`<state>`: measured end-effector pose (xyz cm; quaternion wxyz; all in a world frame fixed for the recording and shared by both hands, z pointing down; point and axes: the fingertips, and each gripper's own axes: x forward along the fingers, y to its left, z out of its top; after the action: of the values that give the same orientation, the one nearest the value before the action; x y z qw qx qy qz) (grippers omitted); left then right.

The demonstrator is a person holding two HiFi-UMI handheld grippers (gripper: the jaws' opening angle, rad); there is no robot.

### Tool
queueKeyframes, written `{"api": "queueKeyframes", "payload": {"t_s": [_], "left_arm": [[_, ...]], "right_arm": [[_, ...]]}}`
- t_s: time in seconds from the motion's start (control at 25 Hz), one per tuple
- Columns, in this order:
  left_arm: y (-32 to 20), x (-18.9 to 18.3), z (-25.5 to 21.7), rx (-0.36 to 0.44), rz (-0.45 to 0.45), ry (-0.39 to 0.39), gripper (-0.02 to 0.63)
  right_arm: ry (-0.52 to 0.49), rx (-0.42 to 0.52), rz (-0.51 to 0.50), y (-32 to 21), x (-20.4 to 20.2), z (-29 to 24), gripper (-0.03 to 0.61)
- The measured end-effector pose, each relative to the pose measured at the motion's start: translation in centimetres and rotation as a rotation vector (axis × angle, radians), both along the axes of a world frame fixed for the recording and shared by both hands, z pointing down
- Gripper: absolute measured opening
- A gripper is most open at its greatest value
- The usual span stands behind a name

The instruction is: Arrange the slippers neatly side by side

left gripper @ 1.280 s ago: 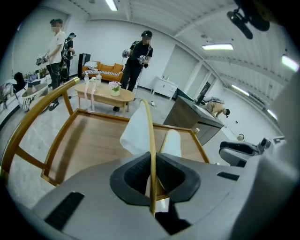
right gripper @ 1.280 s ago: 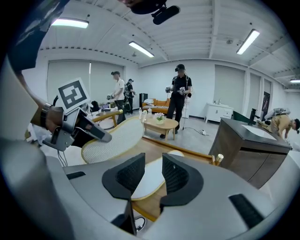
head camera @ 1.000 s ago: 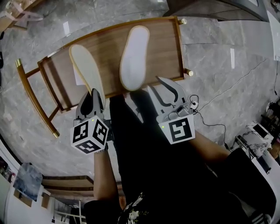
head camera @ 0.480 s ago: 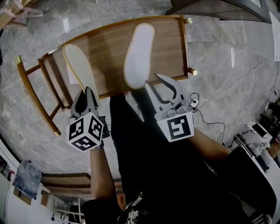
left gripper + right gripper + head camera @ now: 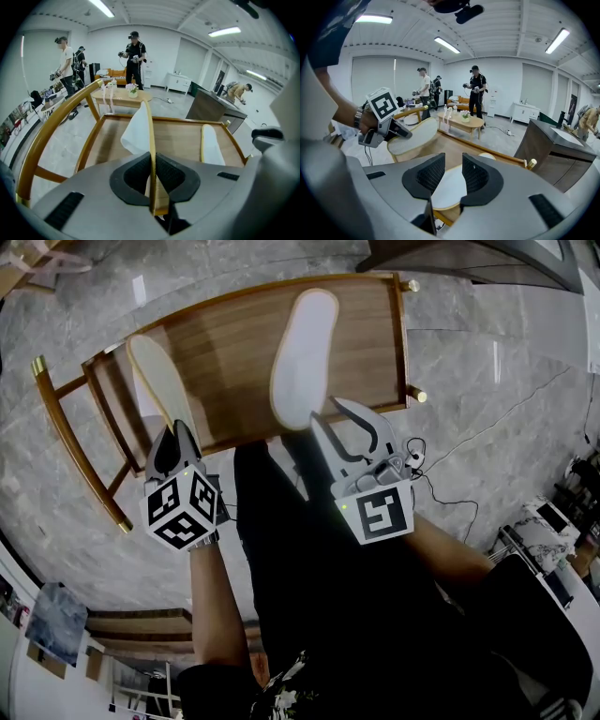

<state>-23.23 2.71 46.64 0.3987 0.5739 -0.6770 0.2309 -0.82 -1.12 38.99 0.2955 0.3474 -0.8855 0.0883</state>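
A low wooden table (image 5: 234, 343) carries one white slipper (image 5: 302, 357), lying flat with its heel toward me. My left gripper (image 5: 176, 435) is shut on the heel of the second slipper (image 5: 155, 381), which is lifted over the table's left end and tilted on edge. In the left gripper view that slipper's thin yellow sole edge (image 5: 151, 150) runs between the pads, and the lying slipper (image 5: 212, 145) is to the right. My right gripper (image 5: 330, 413) stands open just beside the lying slipper's heel (image 5: 445, 187), not touching it. The right gripper view also has the left gripper (image 5: 377, 126) with its slipper (image 5: 412, 136).
The table has raised rails and brass-capped corners (image 5: 419, 396). A cable (image 5: 450, 493) trails over the marble floor at the right. My dark trousers (image 5: 281, 512) fill the space below the table's near edge. Farther off are several people (image 5: 134, 56), a coffee table (image 5: 464, 123) and a dark counter (image 5: 548, 150).
My left gripper has carried its slipper further left and turned it more on edge. The right gripper has stayed open by the other slipper's heel.
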Motion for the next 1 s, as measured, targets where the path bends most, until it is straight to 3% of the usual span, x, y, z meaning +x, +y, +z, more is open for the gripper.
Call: {"api": "queueKeyframes", "payload": {"t_s": [0.28, 0.6, 1.0], "left_arm": [[-0.9, 0.3, 1.1, -0.025, 0.040, -0.110, 0.028], [-1.4, 1.2, 1.8, -0.034, 0.047, -0.106, 0.029], [-1.5, 3.4, 2.1, -0.039, 0.114, -0.089, 0.091]], "right_arm": [[0.008, -0.006, 0.003, 0.2, -0.1, 0.3, 0.106], [0.014, -0.006, 0.020, -0.1, 0.5, 0.3, 0.106], [0.006, -0.013, 0.026, -0.2, 0.7, 0.4, 0.106]]}}
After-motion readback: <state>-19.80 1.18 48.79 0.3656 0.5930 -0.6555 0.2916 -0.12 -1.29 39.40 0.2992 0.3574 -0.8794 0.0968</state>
